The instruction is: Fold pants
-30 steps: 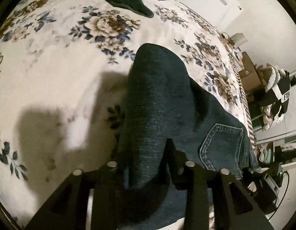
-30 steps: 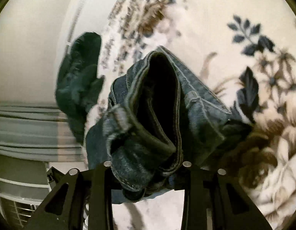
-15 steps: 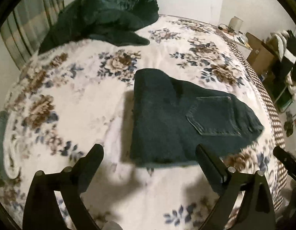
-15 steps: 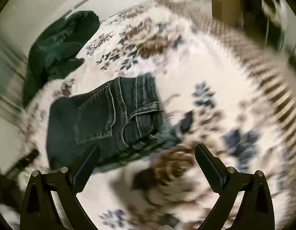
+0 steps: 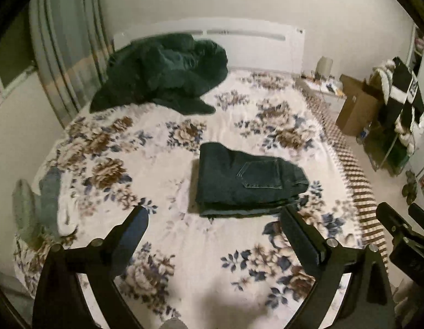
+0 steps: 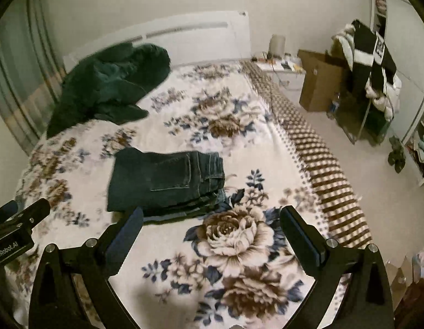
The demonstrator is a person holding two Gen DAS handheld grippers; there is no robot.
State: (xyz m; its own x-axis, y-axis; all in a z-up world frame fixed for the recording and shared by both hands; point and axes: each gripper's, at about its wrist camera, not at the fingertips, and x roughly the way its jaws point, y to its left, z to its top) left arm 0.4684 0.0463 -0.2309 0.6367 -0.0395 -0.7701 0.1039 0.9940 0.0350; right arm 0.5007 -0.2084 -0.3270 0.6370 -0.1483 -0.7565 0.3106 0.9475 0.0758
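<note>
The dark blue jeans [image 5: 245,181] lie folded in a compact stack on the floral bedspread [image 5: 146,164], back pocket up. They also show in the right wrist view [image 6: 165,181]. My left gripper [image 5: 214,219] is open and empty, held above the bed well short of the jeans. My right gripper [image 6: 212,219] is open and empty, held back from the jeans on their right side. Each gripper's body shows at the edge of the other's view.
A dark green garment pile [image 5: 162,74] lies near the white headboard [image 5: 256,46]. A light blue item [image 5: 47,194] lies at the bed's left edge. A cardboard box [image 6: 319,82], nightstand [image 6: 283,68] and clothes rack [image 6: 371,63] stand right of the bed.
Both grippers have let go of the jeans, opened and pulled back and up from the bed. The jeans now lie folded on the bedspread.
</note>
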